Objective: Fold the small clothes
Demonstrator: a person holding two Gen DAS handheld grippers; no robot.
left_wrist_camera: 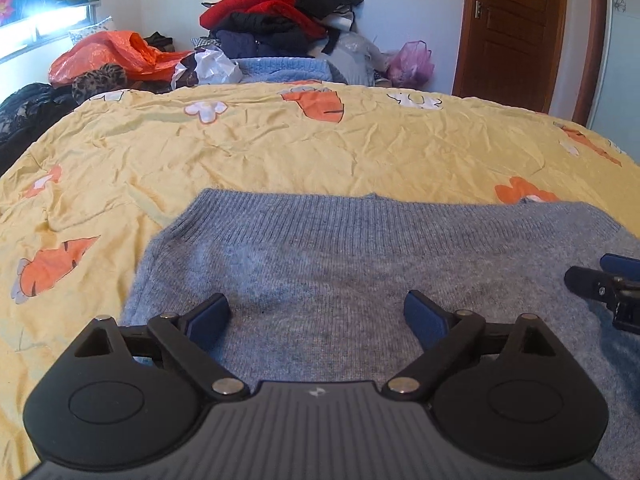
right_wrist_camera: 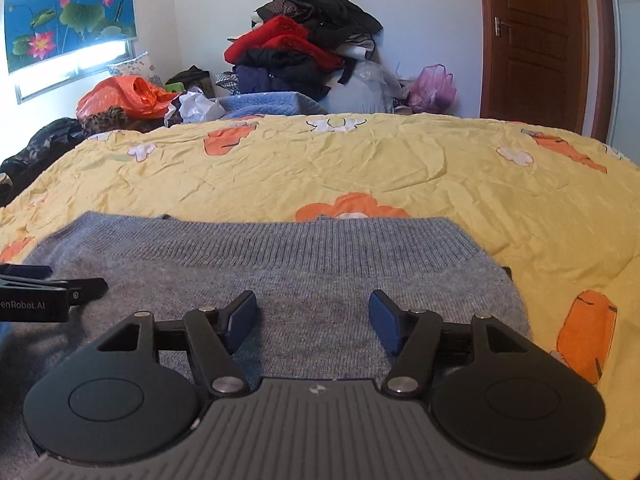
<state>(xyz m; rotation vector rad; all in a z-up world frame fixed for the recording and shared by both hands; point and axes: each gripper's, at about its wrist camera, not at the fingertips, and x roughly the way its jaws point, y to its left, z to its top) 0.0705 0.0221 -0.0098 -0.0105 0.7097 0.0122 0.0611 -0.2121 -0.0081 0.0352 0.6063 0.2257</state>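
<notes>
Both tongs, left (left_wrist_camera: 316,316) and right (right_wrist_camera: 312,316), gape empty over grey sweater (left_wrist_camera: 340,264); clothes pile (left_wrist_camera: 280,12) at 12 o'clock, sweater's near edge hidden.

Soft knit on creased cotton-like cloth

The grey sweater (left_wrist_camera: 340,264) is fuzzy ribbed knit; the yellow bedspread (left_wrist_camera: 320,148) is matt, wrinkled cloth; the door (left_wrist_camera: 516,28) is glossy brown wood.

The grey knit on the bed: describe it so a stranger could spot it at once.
Start from the yellow quilt with orange flowers covering the bed. On its near side lies the grey knit, spread flat, ribbed band facing away. Unlike the heaped clothes pile by the wall, it lies alone.
</notes>
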